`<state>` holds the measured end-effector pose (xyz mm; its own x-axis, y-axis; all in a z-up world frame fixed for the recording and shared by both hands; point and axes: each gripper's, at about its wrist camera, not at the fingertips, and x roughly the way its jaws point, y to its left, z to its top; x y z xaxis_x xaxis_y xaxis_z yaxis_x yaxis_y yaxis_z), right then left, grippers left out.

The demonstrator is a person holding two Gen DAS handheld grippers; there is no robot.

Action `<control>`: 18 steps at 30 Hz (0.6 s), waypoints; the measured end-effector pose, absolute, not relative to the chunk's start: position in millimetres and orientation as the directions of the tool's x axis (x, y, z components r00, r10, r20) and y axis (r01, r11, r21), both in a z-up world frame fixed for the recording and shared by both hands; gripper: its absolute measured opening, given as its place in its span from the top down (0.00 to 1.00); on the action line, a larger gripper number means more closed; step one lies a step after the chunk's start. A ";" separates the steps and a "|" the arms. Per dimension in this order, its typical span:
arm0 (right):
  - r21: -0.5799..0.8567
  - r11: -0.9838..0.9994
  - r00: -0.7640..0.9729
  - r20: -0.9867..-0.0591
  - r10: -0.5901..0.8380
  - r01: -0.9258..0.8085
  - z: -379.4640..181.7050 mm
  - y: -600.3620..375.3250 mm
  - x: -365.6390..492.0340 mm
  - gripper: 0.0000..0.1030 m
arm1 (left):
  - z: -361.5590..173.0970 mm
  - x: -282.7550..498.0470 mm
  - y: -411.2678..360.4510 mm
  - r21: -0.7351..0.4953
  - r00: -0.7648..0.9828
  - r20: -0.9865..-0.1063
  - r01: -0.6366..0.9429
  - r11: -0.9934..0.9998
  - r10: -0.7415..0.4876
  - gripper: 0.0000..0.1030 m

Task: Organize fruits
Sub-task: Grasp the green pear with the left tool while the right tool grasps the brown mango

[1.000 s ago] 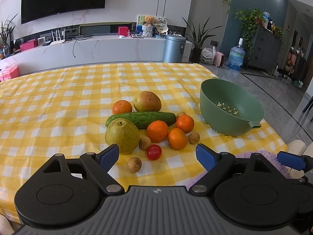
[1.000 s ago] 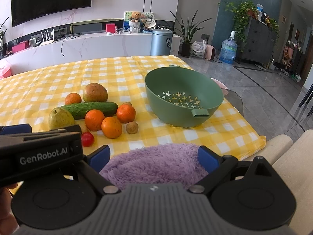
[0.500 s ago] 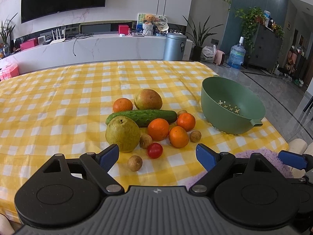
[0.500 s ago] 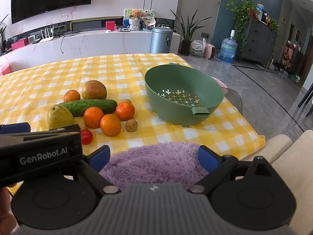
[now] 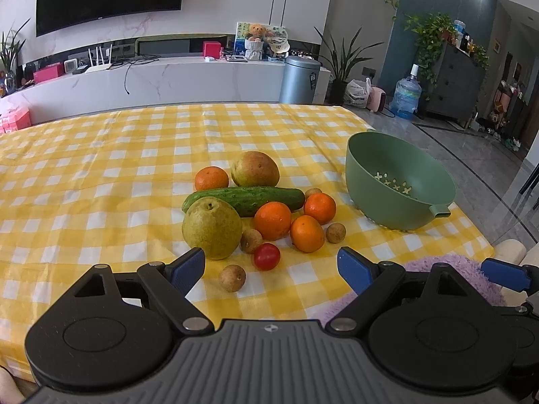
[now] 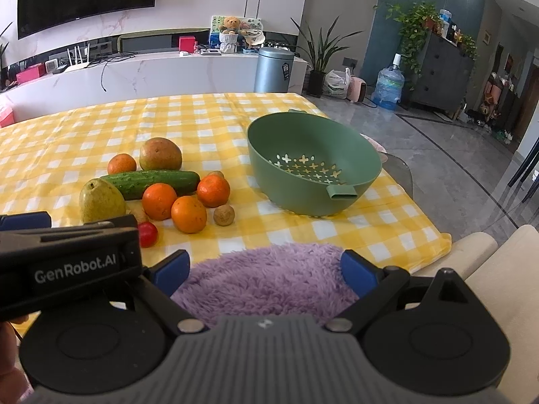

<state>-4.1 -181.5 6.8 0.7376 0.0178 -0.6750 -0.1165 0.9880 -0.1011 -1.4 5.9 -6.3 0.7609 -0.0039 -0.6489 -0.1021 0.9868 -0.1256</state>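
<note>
A heap of produce lies on the yellow checked tablecloth (image 5: 101, 175): a green pear (image 5: 212, 228), a brownish pear (image 5: 255, 169), a cucumber (image 5: 247, 198), several oranges (image 5: 272, 220), a cherry tomato (image 5: 266, 256) and small brown longans (image 5: 232, 278). An empty green colander bowl (image 5: 399, 181) stands to their right, also seen in the right wrist view (image 6: 313, 165). My left gripper (image 5: 271, 271) is open just short of the heap, nothing between its fingers. My right gripper (image 6: 266, 269) is open above a purple fluffy cushion (image 6: 266, 279), near the table's front edge.
The left gripper's body (image 6: 67, 262) fills the lower left of the right wrist view and hides part of the heap. A cream chair (image 6: 488, 269) stands at the right. Beyond the table are a white counter (image 5: 151, 80), a metal bin (image 5: 301, 79) and plants.
Both grippers have crept forward toward the table; the fruit and the bowl appear slightly nearer. Both stay open and no fruit has moved.
</note>
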 end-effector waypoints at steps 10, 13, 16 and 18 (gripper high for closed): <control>-0.080 0.985 0.761 -0.645 0.065 -0.152 17.7 -177.7 -5.7 0.10 | 4.6 -5.2 18.4 -0.152 0.803 -0.596 -0.103 0.983 -0.008 0.00; -0.066 0.983 0.770 -0.631 0.094 -0.174 22.9 -178.0 -1.8 0.10 | 6.3 0.6 26.8 -0.175 0.803 -0.594 -0.085 0.981 -0.036 0.00; -0.086 0.974 0.775 -0.623 0.112 -0.210 25.2 -175.4 3.9 0.08 | 3.8 6.8 33.2 -0.187 0.803 -0.594 -0.065 0.980 -0.060 0.00; -0.090 0.965 0.769 -0.624 0.139 -0.248 25.2 -173.9 10.1 0.08 | -0.2 10.5 37.1 -0.194 0.809 -0.582 -0.041 0.980 -0.081 0.00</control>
